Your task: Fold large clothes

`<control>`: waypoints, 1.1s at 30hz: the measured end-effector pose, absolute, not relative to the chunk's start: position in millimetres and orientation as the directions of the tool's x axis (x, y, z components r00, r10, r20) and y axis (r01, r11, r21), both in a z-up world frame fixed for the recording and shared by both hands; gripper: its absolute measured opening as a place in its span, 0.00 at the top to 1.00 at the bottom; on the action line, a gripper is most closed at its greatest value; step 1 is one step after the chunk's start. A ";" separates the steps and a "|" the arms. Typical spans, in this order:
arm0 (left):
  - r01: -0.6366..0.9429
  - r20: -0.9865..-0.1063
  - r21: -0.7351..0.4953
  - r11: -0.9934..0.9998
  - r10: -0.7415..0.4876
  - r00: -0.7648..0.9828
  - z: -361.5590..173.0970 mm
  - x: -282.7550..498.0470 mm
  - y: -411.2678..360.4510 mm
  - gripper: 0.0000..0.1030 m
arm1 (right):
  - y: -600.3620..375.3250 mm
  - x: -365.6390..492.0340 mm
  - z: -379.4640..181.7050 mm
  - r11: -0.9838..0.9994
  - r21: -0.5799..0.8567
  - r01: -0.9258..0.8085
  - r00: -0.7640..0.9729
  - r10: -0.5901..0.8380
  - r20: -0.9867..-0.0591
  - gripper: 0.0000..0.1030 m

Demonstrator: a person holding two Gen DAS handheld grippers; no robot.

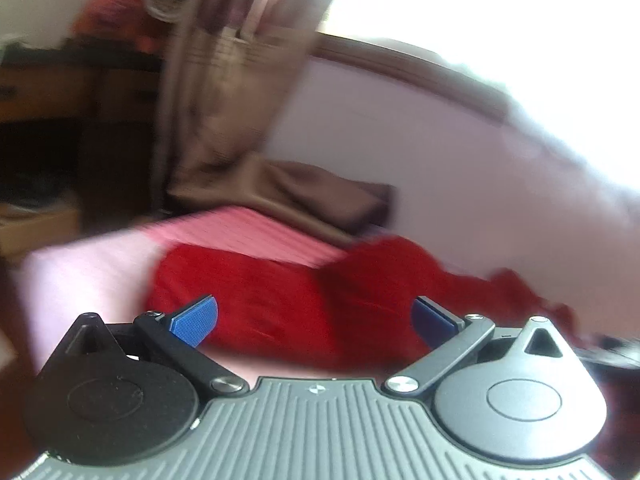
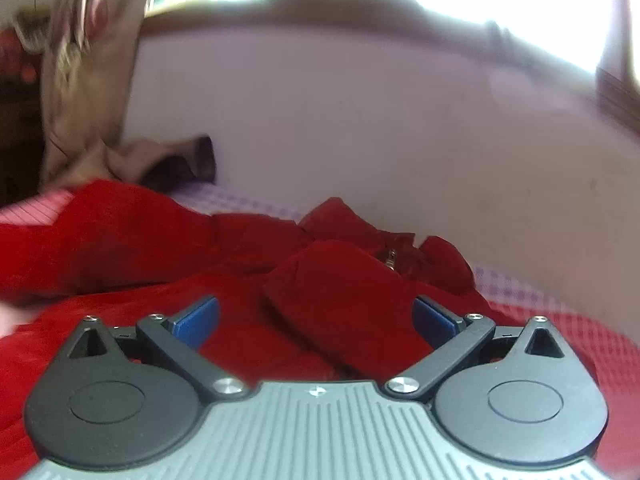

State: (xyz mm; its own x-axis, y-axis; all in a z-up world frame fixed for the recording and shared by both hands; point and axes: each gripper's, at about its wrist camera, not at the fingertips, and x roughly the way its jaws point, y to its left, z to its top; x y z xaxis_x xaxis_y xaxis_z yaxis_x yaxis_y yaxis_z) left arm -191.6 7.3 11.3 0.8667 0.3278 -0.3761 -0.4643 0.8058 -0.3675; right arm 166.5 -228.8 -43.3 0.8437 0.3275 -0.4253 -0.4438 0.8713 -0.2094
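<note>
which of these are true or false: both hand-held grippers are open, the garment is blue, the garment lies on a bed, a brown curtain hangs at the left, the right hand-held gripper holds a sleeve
1. Both hand-held grippers are open. True: the left hand-held gripper and the right hand-held gripper have their jaws spread, with nothing between them.
2. The garment is blue. False: the garment is red.
3. The garment lies on a bed. True: it lies on the pink-sheeted bed.
4. A brown curtain hangs at the left. True: the curtain hangs beside the wall.
5. The right hand-held gripper holds a sleeve. False: its pads grip nothing.
</note>
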 end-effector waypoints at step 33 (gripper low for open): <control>-0.421 -0.558 -0.174 0.890 0.263 0.787 13.1 -168.1 -57.0 0.00 | -763.3 83.7 -87.9 0.905 0.047 0.422 0.774 -0.333 -0.538 0.80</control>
